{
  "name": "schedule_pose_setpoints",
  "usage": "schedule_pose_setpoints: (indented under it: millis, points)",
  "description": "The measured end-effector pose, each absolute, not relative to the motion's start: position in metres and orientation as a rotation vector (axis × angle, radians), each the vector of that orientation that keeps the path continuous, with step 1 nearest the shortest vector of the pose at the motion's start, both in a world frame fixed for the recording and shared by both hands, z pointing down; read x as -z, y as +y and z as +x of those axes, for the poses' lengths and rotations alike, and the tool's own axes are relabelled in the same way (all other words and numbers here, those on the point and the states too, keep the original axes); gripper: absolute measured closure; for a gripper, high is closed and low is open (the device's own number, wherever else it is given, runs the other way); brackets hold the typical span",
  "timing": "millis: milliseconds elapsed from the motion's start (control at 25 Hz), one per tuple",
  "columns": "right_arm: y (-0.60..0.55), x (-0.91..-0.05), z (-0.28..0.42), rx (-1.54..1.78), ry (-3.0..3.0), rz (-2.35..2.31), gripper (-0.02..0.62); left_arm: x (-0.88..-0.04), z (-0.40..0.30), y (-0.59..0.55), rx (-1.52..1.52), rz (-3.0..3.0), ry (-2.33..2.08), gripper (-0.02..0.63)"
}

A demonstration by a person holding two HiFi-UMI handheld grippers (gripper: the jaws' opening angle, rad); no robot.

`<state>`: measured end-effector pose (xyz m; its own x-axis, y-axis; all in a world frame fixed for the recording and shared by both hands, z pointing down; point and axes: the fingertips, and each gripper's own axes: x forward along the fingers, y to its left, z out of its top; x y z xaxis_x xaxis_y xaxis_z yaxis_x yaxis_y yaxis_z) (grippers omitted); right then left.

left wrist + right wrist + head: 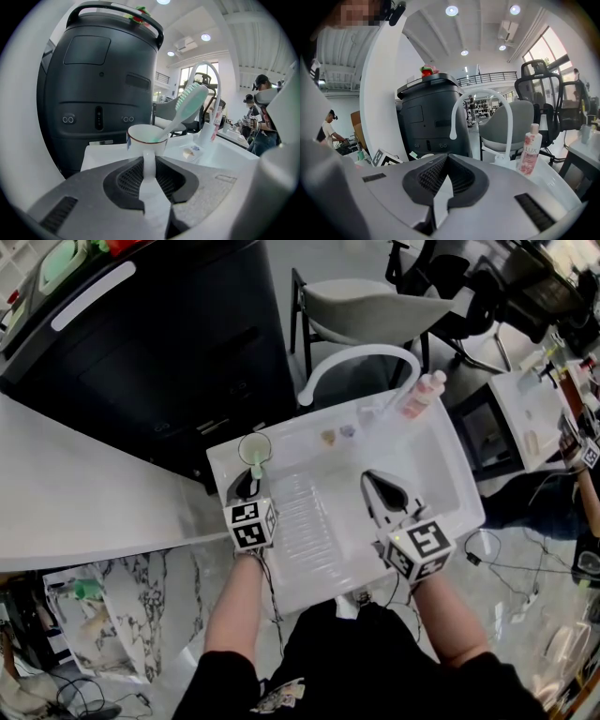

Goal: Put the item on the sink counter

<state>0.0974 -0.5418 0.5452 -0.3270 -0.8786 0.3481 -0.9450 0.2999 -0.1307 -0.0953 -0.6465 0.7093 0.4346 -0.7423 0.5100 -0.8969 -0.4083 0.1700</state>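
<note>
Right gripper (446, 161), jaws together, empty; beyond, white faucet (483, 90), pink bottle (529, 150).

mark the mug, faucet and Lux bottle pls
mug (146, 146), left gripper view, front wall under the rim
faucet (481, 90), right gripper view, top of the arch
Lux bottle (530, 151), right gripper view, label

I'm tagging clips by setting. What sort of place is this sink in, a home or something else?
Probably a lab or open office with a mock-up washstand, not a home: the white sink with its arched faucet stands beside office chairs, with loose cables on the floor.
</note>
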Motion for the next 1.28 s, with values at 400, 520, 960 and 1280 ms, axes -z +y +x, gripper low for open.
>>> schedule_pose_setpoints:
  millis: [400, 520, 960, 1280]
  points:
    - [-0.542, -0.544, 0.09, -0.463, -2.372, 1.673, 0.597, -0.712, -0.093, -0.645, -0.548, 2.299, -1.379, 0.535]
    - [-0.542, -0.543, 0.087, -0.459, -2.38, 1.664, 0.597, -0.712, -0.094, -0.646, -0.549, 2.304, -1.37, 0.534]
    - [-0.531, -0.536, 0.089, -0.439, -2.398, 1.65, 0.598, -0.708, -0.1, -0.639, -0.533, 2.279, -1.38, 0.422]
    - [-0.519, -0.526, 0.088, -0.428, -2.452, 1.618, 0.597, -0.665, -0.101, -0.618, -0.498, 2.337, -1.45, 0.41]
